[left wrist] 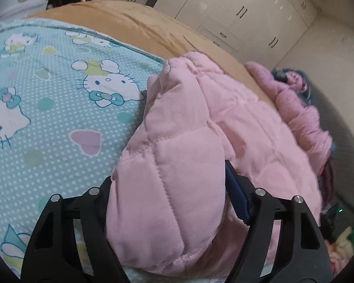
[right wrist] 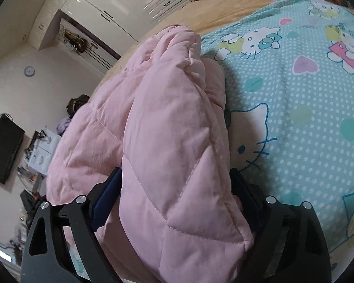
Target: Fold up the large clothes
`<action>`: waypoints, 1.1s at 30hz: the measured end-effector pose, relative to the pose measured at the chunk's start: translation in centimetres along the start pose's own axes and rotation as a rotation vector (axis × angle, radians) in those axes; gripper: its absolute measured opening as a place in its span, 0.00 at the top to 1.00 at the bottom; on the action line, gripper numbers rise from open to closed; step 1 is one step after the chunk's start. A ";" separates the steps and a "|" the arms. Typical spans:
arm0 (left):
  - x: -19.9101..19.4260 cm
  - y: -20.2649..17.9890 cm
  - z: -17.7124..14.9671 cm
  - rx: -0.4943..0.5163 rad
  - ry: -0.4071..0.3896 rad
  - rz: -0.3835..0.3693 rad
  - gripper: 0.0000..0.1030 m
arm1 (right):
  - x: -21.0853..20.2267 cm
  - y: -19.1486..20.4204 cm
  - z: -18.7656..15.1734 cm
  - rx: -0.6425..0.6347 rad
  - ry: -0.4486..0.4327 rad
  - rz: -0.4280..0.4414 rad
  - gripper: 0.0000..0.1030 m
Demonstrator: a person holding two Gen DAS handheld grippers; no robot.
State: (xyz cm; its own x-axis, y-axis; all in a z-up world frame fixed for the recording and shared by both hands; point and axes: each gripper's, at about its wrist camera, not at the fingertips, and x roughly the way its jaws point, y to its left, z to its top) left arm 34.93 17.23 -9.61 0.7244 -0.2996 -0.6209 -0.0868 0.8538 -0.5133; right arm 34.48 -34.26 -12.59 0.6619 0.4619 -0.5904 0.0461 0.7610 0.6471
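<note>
A pink quilted jacket (left wrist: 188, 108) lies bunched on a bed with a teal cartoon-cat sheet (left wrist: 47, 118). In the left wrist view a padded fold of it fills the gap of my left gripper (left wrist: 168, 172). The fold covers the left finger, and the blue pad of the right finger (left wrist: 238, 195) lies against the cloth. In the right wrist view another thick fold of the jacket (right wrist: 165, 94) bulges between both blue pads (right wrist: 106, 195) of my right gripper (right wrist: 174, 171), which is shut on it. The sheet (right wrist: 306, 118) spreads to the right.
A tan blanket (left wrist: 129, 23) covers the far part of the bed. A second ruffled pink garment (left wrist: 299, 118) lies at the bed's edge beside the jacket. White wardrobes (left wrist: 247, 4) line the wall behind. A dark screen (right wrist: 4, 148) hangs on the wall past cluttered shelves.
</note>
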 end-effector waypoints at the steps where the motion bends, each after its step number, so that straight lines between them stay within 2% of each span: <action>1: 0.0 0.1 0.0 -0.004 0.000 -0.002 0.35 | 0.1 0.0 0.1 0.006 -0.005 -0.001 0.15; 3: 0.6 -0.2 -0.3 0.006 0.007 0.013 0.28 | 0.1 -0.3 0.2 0.012 -0.015 -0.006 0.15; 4: 0.6 -0.2 -0.4 0.016 0.006 0.028 0.28 | 0.1 -0.1 0.3 0.005 -0.018 -0.009 0.16; 5: 0.6 -0.5 -0.5 0.025 -0.001 0.038 0.28 | -0.5 -0.3 0.3 0.005 -0.024 -0.001 0.22; 6: 0.4 -0.7 -0.4 0.023 -0.006 0.039 0.31 | -0.8 -0.1 0.5 0.010 -0.036 0.014 0.26; 7: 0.2 -0.8 -0.3 0.022 -0.010 0.035 0.34 | -1.4 0.3 0.7 0.003 -0.052 0.032 0.33; 8: -0.3 -1.0 -0.1 0.025 -0.023 0.025 0.44 | -1.7 0.8 0.9 -0.012 -0.057 0.040 0.39; 9: -0.9 -1.1 0.1 0.028 -0.036 0.011 0.51 | -2.1 1.5 1.1 -0.039 -0.061 0.047 0.40; 11: -1.8 -1.4 0.5 0.031 -0.040 -0.014 0.55 | -2.7 2.5 1.1 -0.065 -0.065 0.052 0.44; 15: -3.5 -2.9 0.5 0.058 -0.048 -0.048 0.61 | -3.6 3.6 1.1 -0.076 -0.072 0.074 0.46; 23: -6.0 -5.7 -1.0 0.139 -0.048 -0.037 0.66 | -4.8 2.9 0.3 -0.052 -0.065 0.091 0.47; 33: -7.3 -5.0 -2.3 0.127 -0.026 -0.037 0.69 | -5.8 3.2 -1.2 -0.039 -0.037 0.097 0.47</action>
State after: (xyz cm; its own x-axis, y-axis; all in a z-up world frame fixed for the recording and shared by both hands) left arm 28.53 14.19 -3.92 0.7431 -0.3226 -0.5863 0.0269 0.8898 -0.4555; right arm 29.90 -34.00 -7.66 0.6890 0.5179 -0.5070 -0.0487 0.7311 0.6805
